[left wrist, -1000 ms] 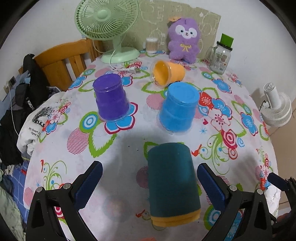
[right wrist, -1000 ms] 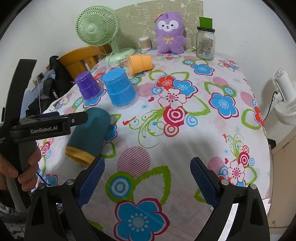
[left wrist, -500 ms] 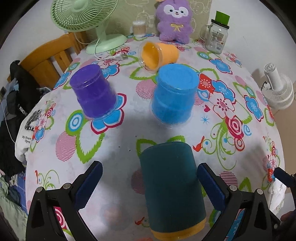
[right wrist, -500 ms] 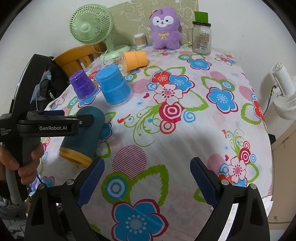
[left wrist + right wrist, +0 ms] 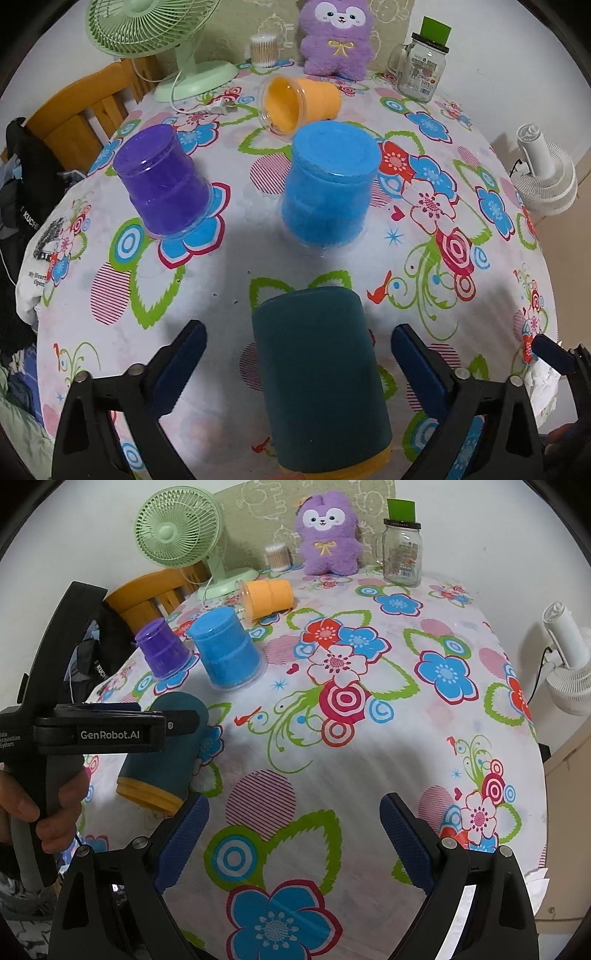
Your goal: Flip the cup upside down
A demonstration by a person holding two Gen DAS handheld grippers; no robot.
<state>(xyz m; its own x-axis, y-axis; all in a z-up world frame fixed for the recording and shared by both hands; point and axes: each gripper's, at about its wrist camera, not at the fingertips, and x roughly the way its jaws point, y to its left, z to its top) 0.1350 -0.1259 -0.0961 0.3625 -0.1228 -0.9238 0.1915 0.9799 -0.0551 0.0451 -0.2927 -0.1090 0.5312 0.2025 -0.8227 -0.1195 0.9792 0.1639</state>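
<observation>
A dark teal cup [image 5: 317, 373] with a yellow rim lies on its side on the flowered tablecloth, rim toward me. My left gripper [image 5: 297, 354] is open, its fingers on either side of the cup and apart from it. The cup also shows in the right wrist view [image 5: 162, 753], partly behind the left gripper's body. My right gripper [image 5: 293, 834] is open and empty above the cloth, to the right of the cup. A purple cup [image 5: 162, 184] and a blue cup [image 5: 330, 188] stand upside down. An orange cup [image 5: 295, 101] lies on its side farther back.
A green fan [image 5: 147, 26], a purple plush toy [image 5: 336, 37], a cotton-swab jar [image 5: 264, 50] and a glass jar [image 5: 423, 70] stand at the table's far edge. A wooden chair [image 5: 81, 110] with clothes is at the left. A white fan [image 5: 543, 177] stands beyond the right edge.
My left gripper has moved forward and lower over the teal cup, so the cups look nearer. The right gripper has shifted only slightly. No cup has moved.
</observation>
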